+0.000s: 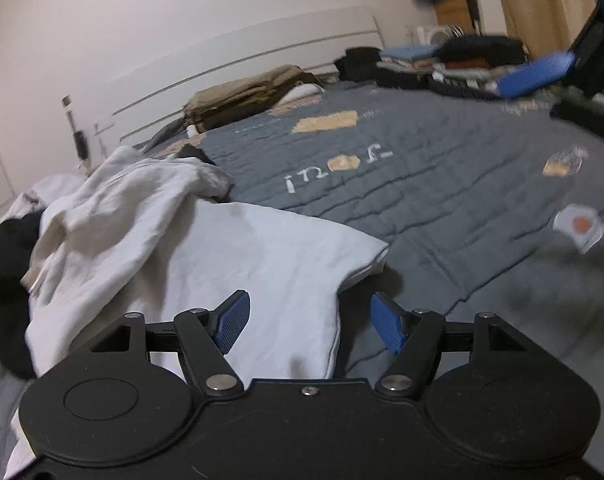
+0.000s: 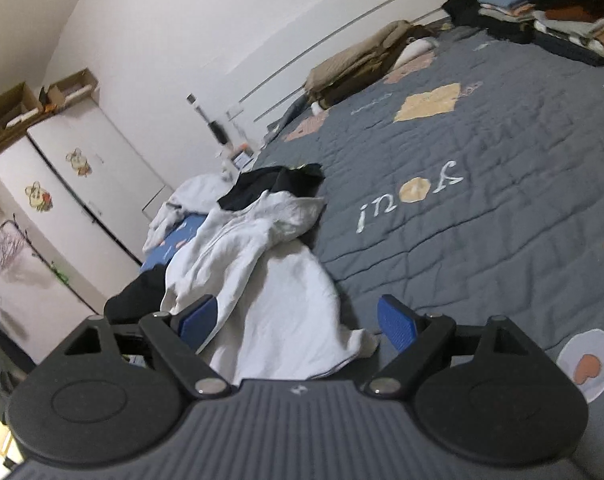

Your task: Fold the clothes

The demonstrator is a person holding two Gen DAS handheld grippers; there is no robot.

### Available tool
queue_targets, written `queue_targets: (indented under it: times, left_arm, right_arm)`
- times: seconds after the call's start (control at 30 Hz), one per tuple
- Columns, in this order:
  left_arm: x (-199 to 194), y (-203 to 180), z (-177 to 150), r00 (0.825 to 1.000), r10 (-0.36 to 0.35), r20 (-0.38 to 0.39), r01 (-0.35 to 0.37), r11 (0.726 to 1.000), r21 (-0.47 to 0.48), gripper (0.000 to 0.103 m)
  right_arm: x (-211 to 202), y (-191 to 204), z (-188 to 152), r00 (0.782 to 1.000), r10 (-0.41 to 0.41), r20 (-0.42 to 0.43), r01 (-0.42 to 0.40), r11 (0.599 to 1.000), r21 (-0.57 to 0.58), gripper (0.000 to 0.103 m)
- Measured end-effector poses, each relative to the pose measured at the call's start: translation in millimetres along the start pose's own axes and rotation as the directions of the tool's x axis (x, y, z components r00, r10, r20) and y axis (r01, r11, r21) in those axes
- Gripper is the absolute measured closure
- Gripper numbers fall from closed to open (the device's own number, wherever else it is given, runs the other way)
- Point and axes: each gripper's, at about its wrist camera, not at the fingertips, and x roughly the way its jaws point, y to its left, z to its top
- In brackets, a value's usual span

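**Q:** Where are the clothes?

**A:** On the near left part of the bed, on its grey quilt. A white garment lies spread just ahead of my left tool; one flat corner of it reaches out to the right over the quilt. A second, crumpled white garment is heaped on its far left side, and black clothing lies at the left edge of the heap. From my right wrist view the same white garment runs away from the tool, with the crumpled white piece on top and a black piece at the far end.

**Q:** And your tools?

**A:** My left tool is spread wide, blue pads well apart, holding nothing. Its left pad is over the white cloth, its right pad over bare quilt just past the garment's edge; I cannot tell whether either touches. My right tool is also wide and empty, its pads either side of the garment's near end. In the left wrist view it shows blurred at the upper right, high over the bed.

**Q:** What else is on the bed?

**A:** A brown folded bundle by the white headboard, and stacks of folded clothes at the far right. A white wardrobe with cartoon stickers stands at the left.
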Motion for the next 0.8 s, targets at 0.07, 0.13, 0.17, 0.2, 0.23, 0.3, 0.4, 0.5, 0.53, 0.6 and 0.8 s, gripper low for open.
queue_targets:
  times: [0.07, 0.13, 0.17, 0.2, 0.23, 0.3, 0.4, 0.5, 0.53, 0.6, 0.8]
  left_arm:
    - [13.2, -5.1, -0.6, 1.0, 0.006, -0.009, -0.006, 1.0, 0.022, 0.037]
    - [26.2, -10.4, -0.7, 1.0, 0.012, -0.021, -0.011, 0.999, 0.045, 0.038]
    - [32.6, -12.0, -0.8, 0.999, 0.012, -0.035, -0.01, 0.999, 0.051, 0.046]
    - [38.9, -12.8, -1.4, 0.999, 0.01, -0.053, -0.007, 0.999, 0.052, 0.07]
    - [45.3, -13.7, -1.9, 0.997, 0.008, -0.07, -0.004, 0.999, 0.053, 0.084]
    - [55.1, -14.5, -3.8, 0.996, 0.004, -0.094, 0.0, 0.999, 0.048, 0.096]
    - [44.1, -18.3, -7.9, 0.998, -0.013, -0.054, 0.015, 0.999, 0.052, 0.098]
    - [14.5, -28.0, -7.4, 0.998, -0.057, 0.024, 0.055, 0.995, 0.086, 0.098]
    - [4.4, -30.6, -6.7, 0.997, -0.067, 0.045, 0.062, 0.994, 0.094, 0.098]
    - [-11.7, -31.9, -4.7, 0.993, -0.092, 0.069, 0.086, 0.993, 0.085, 0.098]
    - [-80.6, -39.4, 3.0, 0.962, -0.238, 0.132, 0.233, 0.971, 0.052, 0.099]
  right_arm:
    - [-0.3, -9.7, 1.9, 1.0, -0.012, 0.001, 0.012, 0.999, 0.035, 0.016]
    - [-0.7, -17.3, 2.7, 0.999, -0.032, 0.003, 0.032, 0.998, 0.051, 0.016]
    - [-0.9, -19.8, 2.3, 0.999, -0.048, 0.004, 0.048, 0.998, 0.046, 0.016]
    - [-0.8, -21.8, 2.4, 0.998, -0.056, 0.001, 0.055, 0.998, 0.043, 0.016]
    - [-0.8, -23.8, 2.5, 0.998, -0.062, -0.002, 0.062, 0.997, 0.041, 0.016]
    - [-2.0, -27.2, 2.5, 0.998, -0.059, -0.009, 0.059, 0.998, 0.037, 0.016]
    - [-7.6, -31.4, 3.3, 0.998, -0.062, -0.008, 0.063, 0.998, 0.029, 0.016]
    - [-13.3, -36.8, 5.5, 0.998, -0.061, -0.003, 0.061, 0.997, 0.036, 0.016]
    - [-15.4, -38.8, 6.5, 0.998, -0.059, 0.0, 0.059, 0.997, 0.045, 0.016]
    - [-20.3, -41.3, 8.8, 0.999, -0.049, 0.01, 0.048, 0.997, 0.055, 0.016]
    - [-28.8, -38.2, 11.2, 0.999, -0.024, 0.028, 0.022, 0.999, 0.045, 0.016]
